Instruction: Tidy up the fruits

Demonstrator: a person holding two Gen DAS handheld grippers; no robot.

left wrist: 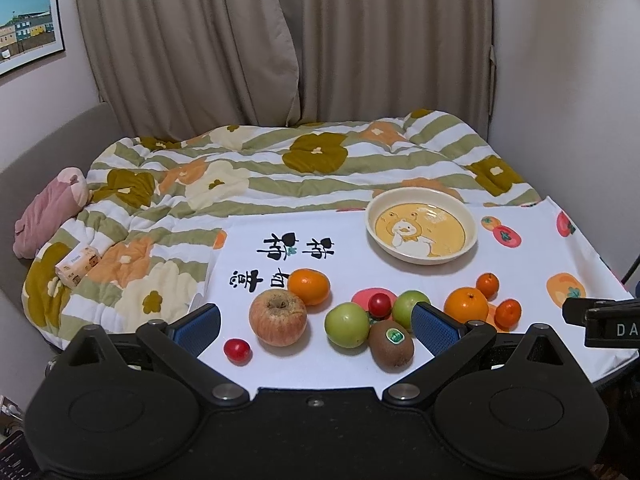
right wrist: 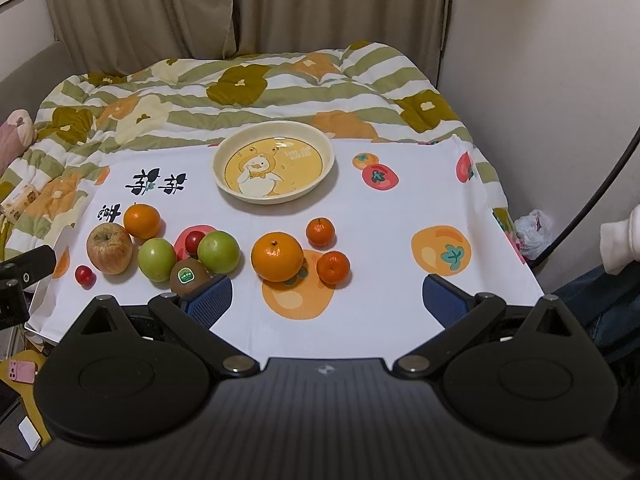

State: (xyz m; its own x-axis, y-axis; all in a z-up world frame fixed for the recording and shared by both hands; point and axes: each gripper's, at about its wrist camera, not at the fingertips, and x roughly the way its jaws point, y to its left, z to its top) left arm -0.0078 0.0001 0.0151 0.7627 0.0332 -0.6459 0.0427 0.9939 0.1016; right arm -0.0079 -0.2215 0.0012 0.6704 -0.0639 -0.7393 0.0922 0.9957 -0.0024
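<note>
Curtains back a bench where loose fruit lies before an empty plate (right wrist: pixel 273 162). Your left gripper (left wrist: pixel 316 322) and right gripper (right wrist: pixel 326 298) hang wide, holding nothing. Take the firm, heavy apple (left wrist: pixel 278 322) across its middle; the cherry tomatoes (left wrist: pixel 237 351) likely bruise, so squeeze gently.

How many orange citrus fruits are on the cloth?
4: one behind the apple at left, a large one mid-cloth, two small ones to its right. None look hidden.

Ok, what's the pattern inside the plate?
A white cartoon duck on yellow, cream rim; the plate shows best in the right wrist view.
</note>
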